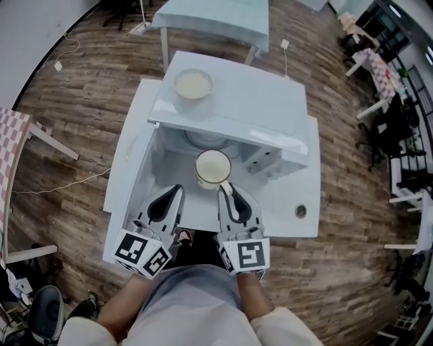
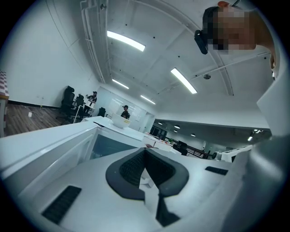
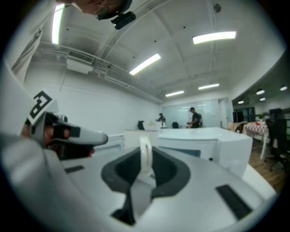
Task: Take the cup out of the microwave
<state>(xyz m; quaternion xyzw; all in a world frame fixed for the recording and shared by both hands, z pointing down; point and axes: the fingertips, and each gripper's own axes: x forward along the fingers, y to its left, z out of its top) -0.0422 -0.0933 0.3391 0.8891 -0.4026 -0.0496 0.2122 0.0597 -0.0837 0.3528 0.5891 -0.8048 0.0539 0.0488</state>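
Floorboards (image 1: pixel 81 88) run all round the white table (image 1: pixel 311 223), with the microwave (image 1: pixel 237 101) on it and a bowl (image 1: pixel 193 84) on the microwave's roof. A second pale table (image 1: pixel 210 17) stands far off, a checked one (image 1: pixel 10 149) at the left edge, and office chairs (image 1: pixel 385 135) crowd the right.

The cup (image 1: pixel 213 167) sits at the oven's open mouth, just near of the glass plate (image 1: pixel 203 140). My right gripper (image 1: pixel 224 188) has its jaws pinched narrow on the handle (image 3: pixel 145 156). I can't tell whether the cup is clear of the oven floor.

My left gripper (image 1: pixel 177 190) hangs just left of the cup, not touching it, jaws together on nothing.

The roof edge overhangs just far of the cup. There is bare tabletop on the near side and to the right.
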